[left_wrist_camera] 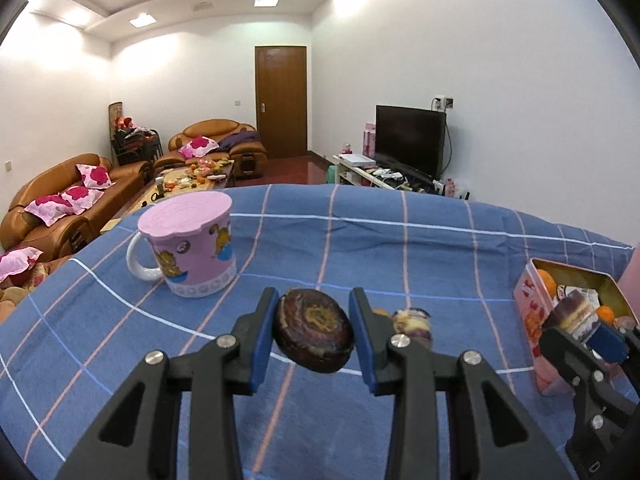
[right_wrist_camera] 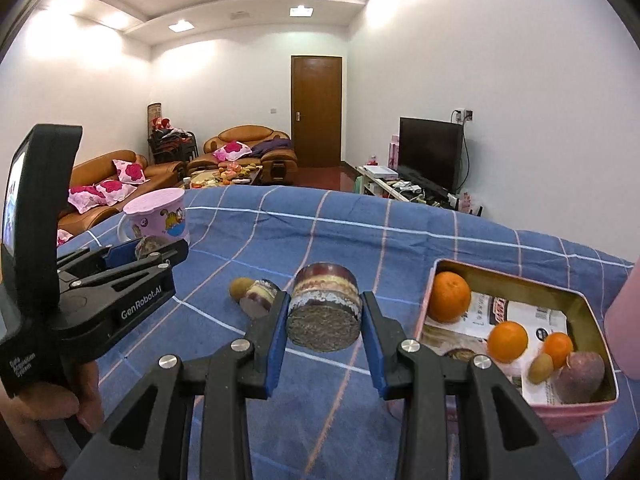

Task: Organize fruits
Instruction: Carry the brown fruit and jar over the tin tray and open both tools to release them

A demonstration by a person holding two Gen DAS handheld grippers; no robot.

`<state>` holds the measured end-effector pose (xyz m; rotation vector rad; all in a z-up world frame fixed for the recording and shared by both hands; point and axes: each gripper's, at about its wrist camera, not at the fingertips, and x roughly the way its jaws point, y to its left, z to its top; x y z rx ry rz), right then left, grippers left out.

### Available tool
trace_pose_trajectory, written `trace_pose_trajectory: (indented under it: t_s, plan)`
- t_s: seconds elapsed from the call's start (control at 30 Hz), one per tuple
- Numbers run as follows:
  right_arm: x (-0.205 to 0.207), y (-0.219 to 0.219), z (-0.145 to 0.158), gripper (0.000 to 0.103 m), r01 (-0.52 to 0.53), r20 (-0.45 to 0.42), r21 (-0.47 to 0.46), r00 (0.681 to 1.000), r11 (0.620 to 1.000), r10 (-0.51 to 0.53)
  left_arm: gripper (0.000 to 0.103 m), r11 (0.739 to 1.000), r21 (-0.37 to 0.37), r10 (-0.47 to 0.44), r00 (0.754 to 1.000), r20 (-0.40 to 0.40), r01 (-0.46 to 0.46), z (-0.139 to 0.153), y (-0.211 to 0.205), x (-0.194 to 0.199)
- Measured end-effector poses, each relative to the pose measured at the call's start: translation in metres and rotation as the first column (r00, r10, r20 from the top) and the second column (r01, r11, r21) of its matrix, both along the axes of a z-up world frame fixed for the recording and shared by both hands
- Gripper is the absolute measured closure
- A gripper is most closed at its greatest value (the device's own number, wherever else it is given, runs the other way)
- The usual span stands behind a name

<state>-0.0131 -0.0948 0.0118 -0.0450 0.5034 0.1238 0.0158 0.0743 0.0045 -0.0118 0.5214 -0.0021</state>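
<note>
My left gripper is shut on a dark brown round fruit piece and holds it above the blue checked cloth. My right gripper is shut on a thick layered brown slice, just left of the pink tin. The tin holds three oranges, a kiwi and a purple fruit. Another layered slice and a kiwi lie on the cloth between the grippers. The left gripper also shows in the right wrist view.
A pink lidded mug stands at the far left of the cloth. The tin also shows at the right edge of the left wrist view. Sofas, a low table and a TV stand lie beyond the table's far edge.
</note>
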Motion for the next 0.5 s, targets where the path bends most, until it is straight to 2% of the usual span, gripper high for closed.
trace_pose_trajectory:
  t_s: [0.5]
  plan:
    - [-0.022, -0.032, 0.001, 0.066, 0.02, -0.014, 0.01, 1.0, 1.0, -0.02, 0.065, 0.999, 0.005, -0.052, 0.999, -0.015, 0.052, -0.001, -0.046, -0.025]
